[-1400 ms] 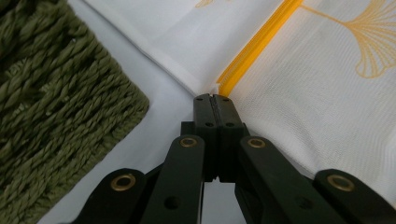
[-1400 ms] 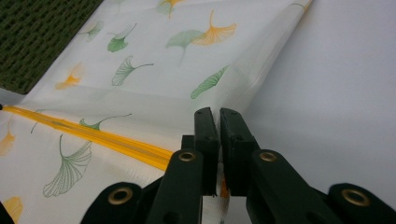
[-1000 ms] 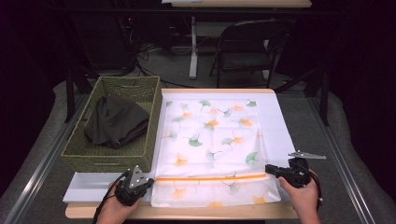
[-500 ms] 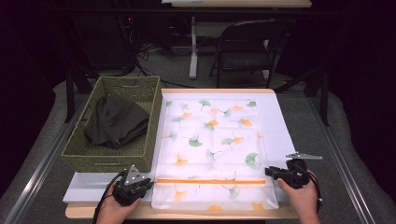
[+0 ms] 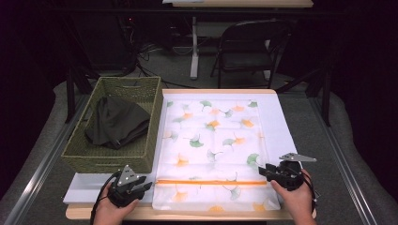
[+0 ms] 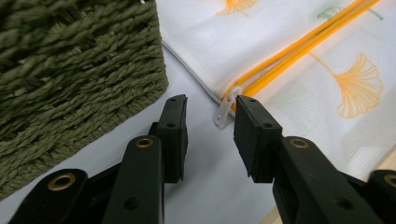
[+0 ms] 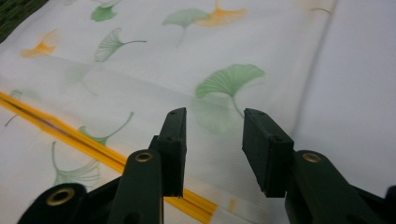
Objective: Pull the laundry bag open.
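Left gripper [image 6: 210, 116] is down at the near-left end of the zip, jaws parted to a moderate gap and gripping nothing, and right between the tips sits the white zipper pull [image 6: 225, 108], closer to the right-hand pad. Just past it the orange zipper [image 6: 299, 49] runs away to the upper right across the ginkgo-print mesh bag [image 6: 289, 23]; off the left jaw stands the green woven basket [image 6: 79, 65] (close, but not touching the jaws).

Over to the right gripper [image 7: 212, 140]: jaws apart too, empty, hovering over the bag's fabric, with the zipper's far end [image 7: 112, 158] just below and left of the left jaw. In the high view a dark cloth [image 5: 115, 121] lies in the basket.

My read: this is the lining-up step before unzipping. Next, the left jaws need to close squarely on that little pull, while the right pins the bag near the zip's end so the pull can slide.
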